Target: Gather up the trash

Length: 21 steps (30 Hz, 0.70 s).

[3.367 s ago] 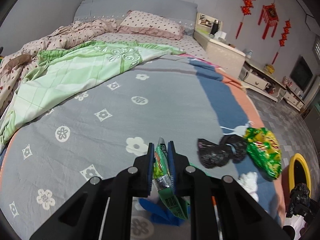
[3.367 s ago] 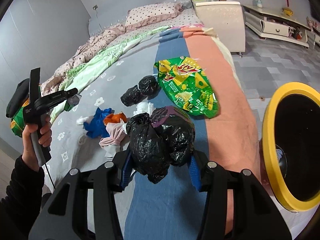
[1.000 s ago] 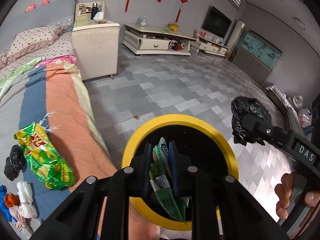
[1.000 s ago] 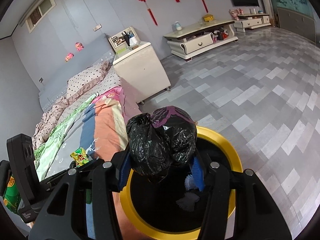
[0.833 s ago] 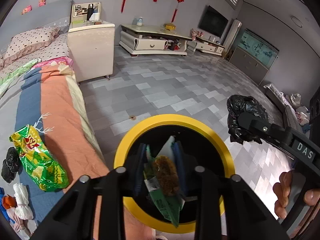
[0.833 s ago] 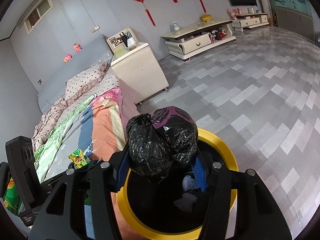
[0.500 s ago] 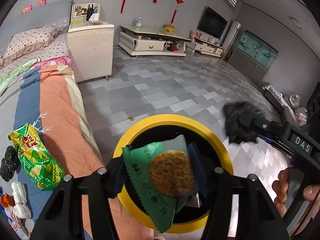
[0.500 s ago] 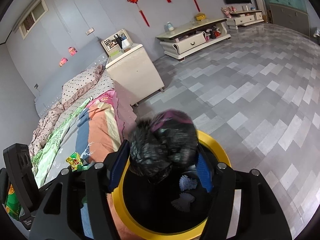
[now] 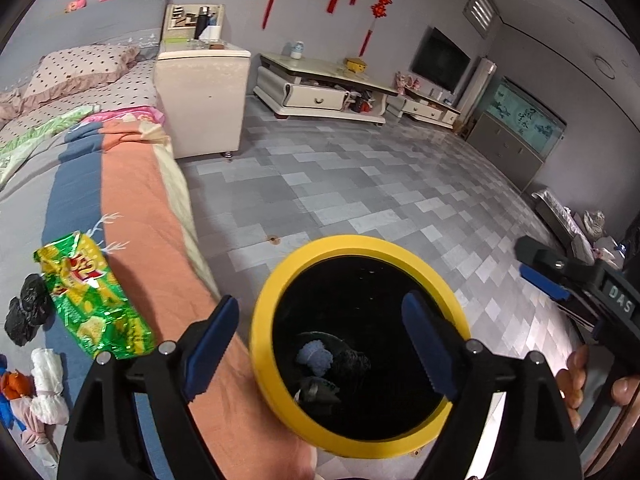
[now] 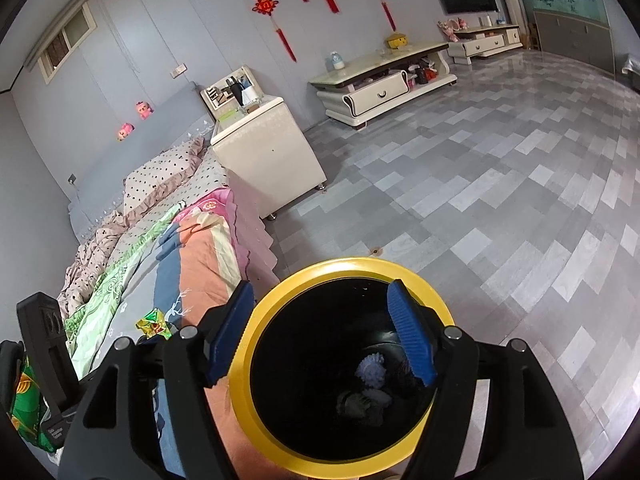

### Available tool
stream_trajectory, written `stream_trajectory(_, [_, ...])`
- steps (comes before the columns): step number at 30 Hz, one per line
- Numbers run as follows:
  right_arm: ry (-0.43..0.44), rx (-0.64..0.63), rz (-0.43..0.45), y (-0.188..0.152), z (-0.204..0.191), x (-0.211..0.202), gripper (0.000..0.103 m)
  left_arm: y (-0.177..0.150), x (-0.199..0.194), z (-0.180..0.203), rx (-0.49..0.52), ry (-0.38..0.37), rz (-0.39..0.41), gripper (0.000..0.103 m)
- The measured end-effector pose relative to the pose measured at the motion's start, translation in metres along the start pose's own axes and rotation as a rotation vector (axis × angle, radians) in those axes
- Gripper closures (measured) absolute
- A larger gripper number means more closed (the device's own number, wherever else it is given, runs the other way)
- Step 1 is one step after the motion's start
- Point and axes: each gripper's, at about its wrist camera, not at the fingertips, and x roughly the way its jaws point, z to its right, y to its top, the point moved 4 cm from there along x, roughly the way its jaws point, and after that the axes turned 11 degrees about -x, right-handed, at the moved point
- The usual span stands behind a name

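Observation:
A yellow-rimmed black trash bin (image 9: pixel 280 280) stands on the floor beside the bed; it also shows in the right wrist view (image 10: pixel 256 424). Trash lies at its bottom (image 9: pixel 320 364). My left gripper (image 9: pixel 320 344) is open and empty above the bin. My right gripper (image 10: pixel 320 336) is open and empty above the same bin, and it shows at the right edge of the left wrist view (image 9: pixel 540 276). On the bed (image 9: pixel 132 240) lie a green snack bag (image 9: pixel 92 300), a black bag (image 9: pixel 28 312) and a heap of tissues and cloth scraps (image 9: pixel 36 392).
A cream nightstand (image 9: pixel 200 96) stands by the bed head. A low TV cabinet (image 9: pixel 320 92) runs along the far wall. The grey tiled floor (image 9: pixel 380 184) stretches out beyond the bin. A cabinet with an aquarium (image 9: pixel 516 132) stands at the right.
Both grippers have opened over the bin. The green wrapper has dropped from the left gripper and the black bag from the right; neither is held now.

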Motion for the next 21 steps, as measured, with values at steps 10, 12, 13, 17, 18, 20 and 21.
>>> stream_trajectory(10, [0.030, -0.015, 0.008, -0.003, -0.022, -0.013, 0.036, 0.000, -0.031, -0.045, -0.052, 0.059, 0.054, 0.019])
stream_trajectory(12, [0.036, -0.028, 0.013, -0.002, -0.030, -0.017, 0.036, 0.001, -0.038, -0.055, -0.067, 0.069, 0.063, 0.019])
stream_trajectory(13, [0.038, -0.032, 0.014, -0.002, -0.034, -0.018, 0.036, 0.001, -0.042, -0.062, -0.075, 0.079, 0.070, 0.018])
stream_trajectory(17, [0.049, -0.057, 0.020, 0.000, -0.049, -0.025, 0.036, 0.003, -0.056, -0.076, -0.096, 0.084, 0.092, 0.018])
stream_trajectory(18, [0.050, -0.064, 0.021, 0.001, -0.053, -0.026, 0.036, 0.003, -0.060, -0.078, -0.098, 0.086, 0.099, 0.018])
stream_trajectory(20, [0.054, -0.086, 0.025, 0.002, -0.065, -0.030, 0.036, 0.003, -0.070, -0.086, -0.103, 0.092, 0.116, 0.018])
stream_trajectory(21, [0.056, -0.094, 0.026, 0.002, -0.070, -0.031, 0.036, 0.003, -0.074, -0.090, -0.108, 0.093, 0.122, 0.018])
